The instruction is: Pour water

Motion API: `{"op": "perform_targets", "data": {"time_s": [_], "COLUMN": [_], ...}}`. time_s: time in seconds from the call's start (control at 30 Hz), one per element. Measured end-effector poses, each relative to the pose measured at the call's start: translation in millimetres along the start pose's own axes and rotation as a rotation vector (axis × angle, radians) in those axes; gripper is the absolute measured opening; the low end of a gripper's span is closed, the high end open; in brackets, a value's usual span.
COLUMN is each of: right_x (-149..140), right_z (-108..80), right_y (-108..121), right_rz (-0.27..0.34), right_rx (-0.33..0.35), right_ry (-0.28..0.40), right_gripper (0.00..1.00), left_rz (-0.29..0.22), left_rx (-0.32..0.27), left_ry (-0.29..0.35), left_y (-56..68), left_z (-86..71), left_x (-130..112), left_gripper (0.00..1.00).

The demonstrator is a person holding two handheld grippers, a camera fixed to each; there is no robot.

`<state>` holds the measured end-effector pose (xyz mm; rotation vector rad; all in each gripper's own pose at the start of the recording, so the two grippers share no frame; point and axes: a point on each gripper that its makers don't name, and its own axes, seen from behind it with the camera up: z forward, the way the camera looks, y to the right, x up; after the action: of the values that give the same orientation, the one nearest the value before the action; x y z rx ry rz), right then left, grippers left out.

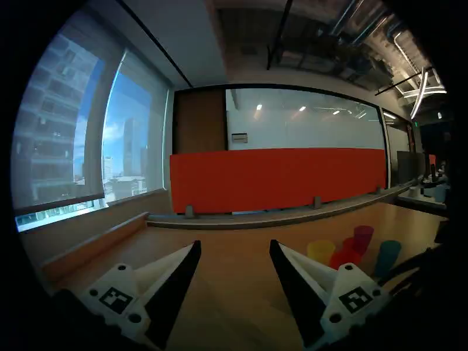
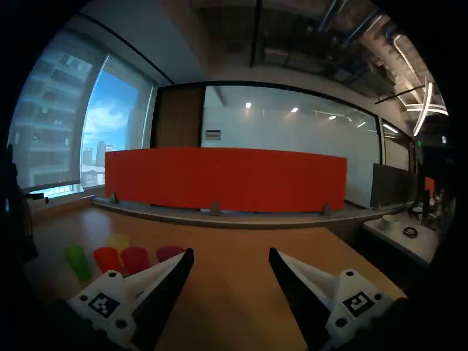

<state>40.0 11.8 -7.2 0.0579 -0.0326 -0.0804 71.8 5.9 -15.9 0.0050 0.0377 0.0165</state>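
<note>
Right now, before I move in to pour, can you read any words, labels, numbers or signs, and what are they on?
No text is readable.
Small plate above the orange panel: too small to read.
Square black-and-white markers on the left tool and the right tool: coded patterns, no letters.
Coloured cups: no print visible.
</note>
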Motion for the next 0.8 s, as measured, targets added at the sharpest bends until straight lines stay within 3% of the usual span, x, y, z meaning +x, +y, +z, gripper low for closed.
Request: {"op": "perform_targets", "data": {"time_s": [0.33,0.6,0.8], "right_x": [-7.9,-1.6,0.2], "right_z": [-3.2,-7.9,-9.6], "right_y": [8.3,7.7,8.0], "right_rz": [-0.002,0.0,0.003], "right_rx": [-0.042,-0.059,-0.069], "right_ry": [-0.035,-0.035,-0.04], "right_gripper": [1.0,1.0,1.0], "left_rz": [-0.02,-0.048,-0.043], "left_rx": [0.04,0.036,0.042], "left_ry": [0.017,0.04,0.029], "left_y": [-13.0,-15.9,-17.2], "left_z": [-8.4,-7.4,-5.9], "left_x": [-17.7,-23.2,-41.2], "left_gripper": [0.87,0.86,0.86]}}
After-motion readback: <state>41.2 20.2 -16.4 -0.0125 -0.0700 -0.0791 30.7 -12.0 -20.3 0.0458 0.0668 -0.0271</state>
